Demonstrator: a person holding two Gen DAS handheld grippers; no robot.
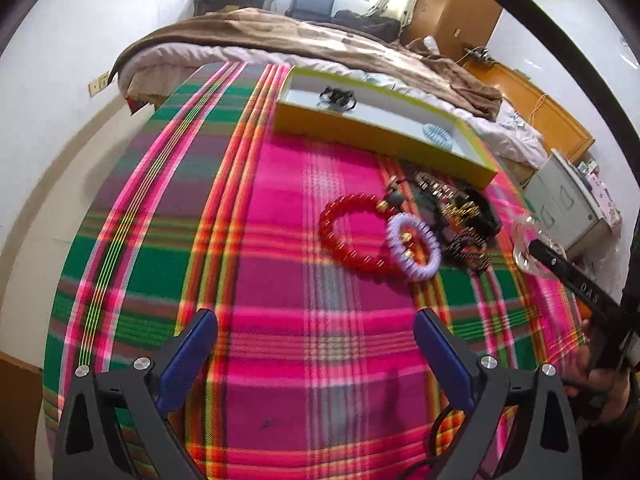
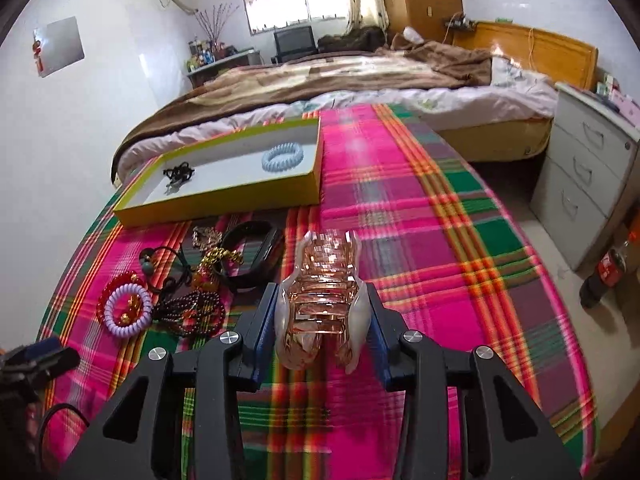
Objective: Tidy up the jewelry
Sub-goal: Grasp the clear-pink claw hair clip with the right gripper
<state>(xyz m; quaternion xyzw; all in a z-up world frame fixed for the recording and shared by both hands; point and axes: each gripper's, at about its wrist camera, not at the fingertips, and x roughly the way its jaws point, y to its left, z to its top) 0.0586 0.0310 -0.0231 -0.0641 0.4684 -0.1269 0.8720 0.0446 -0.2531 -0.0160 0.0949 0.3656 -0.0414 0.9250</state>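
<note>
Right gripper: blue-padded fingers closed onto the flanks of a translucent pink plastic claw hair clip, which stands teeth-up between the pads, lifted clear of the cloth.
Left gripper: fingers spread wide with nothing between them, hovering over the pink, green and orange plaid cloth.
Step in hand: by my reading, carrying the clip to the tray. It looks smooth and springy, so squeeze steadily rather than hard, keep it upright, lift it over the near wall and let go low over the bare white floor.
Jewellery pile: from the right camera at 10 o'clock of the clip, lying on the cloth. It holds a lilac coiled plastic hair tie overlapping a red glass-bead bracelet, a dark garnet-coloured bead strand, a gold-coloured chain tangle and a black band.
Shallow yellow cardboard tray with a white floor: beyond the pile at 11 o'clock, holding a pale blue coiled hair tie toward its right end and a black tangled hair tie toward its left, well apart.
Risk: swinging low across the pile could snag the chains.
Bed with a brown blanket: farthest, behind the tray at 12 o'clock.
</note>
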